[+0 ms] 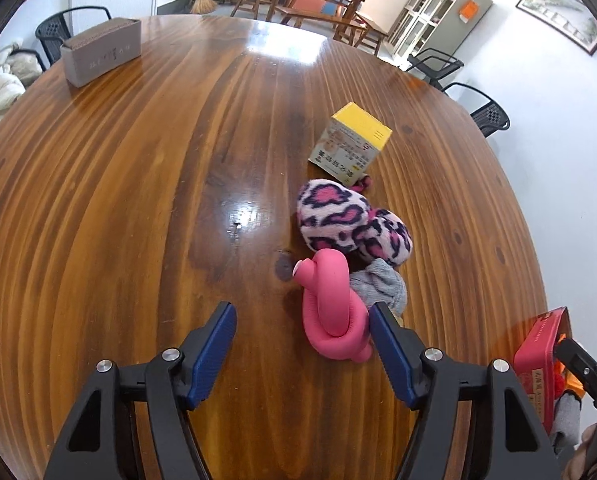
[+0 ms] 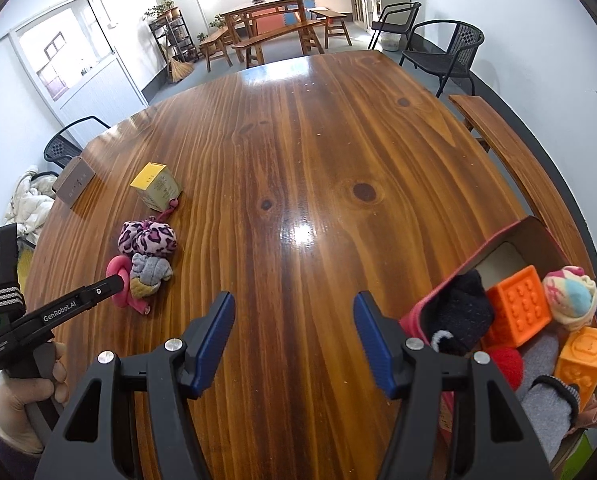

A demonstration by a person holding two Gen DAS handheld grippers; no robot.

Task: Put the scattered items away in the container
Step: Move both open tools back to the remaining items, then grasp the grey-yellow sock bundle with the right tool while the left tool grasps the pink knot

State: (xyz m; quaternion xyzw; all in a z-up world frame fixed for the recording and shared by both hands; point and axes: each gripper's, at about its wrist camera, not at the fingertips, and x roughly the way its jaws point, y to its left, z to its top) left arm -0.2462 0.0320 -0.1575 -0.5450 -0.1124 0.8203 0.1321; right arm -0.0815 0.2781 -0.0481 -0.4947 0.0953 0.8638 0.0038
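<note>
A knotted pink rubber tube (image 1: 332, 304) lies on the wooden table (image 1: 138, 200), with a grey sock bundle (image 1: 380, 286) and a pink leopard-print plush (image 1: 346, 220) behind it and a yellow-topped box (image 1: 352, 142) further back. My left gripper (image 1: 302, 340) is open; its right finger (image 1: 390, 350) sits beside the tube's right side. The same pile shows in the right wrist view: tube (image 2: 118, 276), plush (image 2: 148, 238), box (image 2: 156, 188). My right gripper (image 2: 294, 332) is open and empty over bare table, left of the red container box (image 2: 418, 312), which holds orange blocks, socks and balls.
A grey-brown rectangular box (image 1: 102, 52) stands at the table's far left edge. The red container (image 1: 538, 356) shows at the right edge of the left wrist view. Black chairs (image 2: 444, 52) and a wooden bench (image 2: 510, 148) surround the table.
</note>
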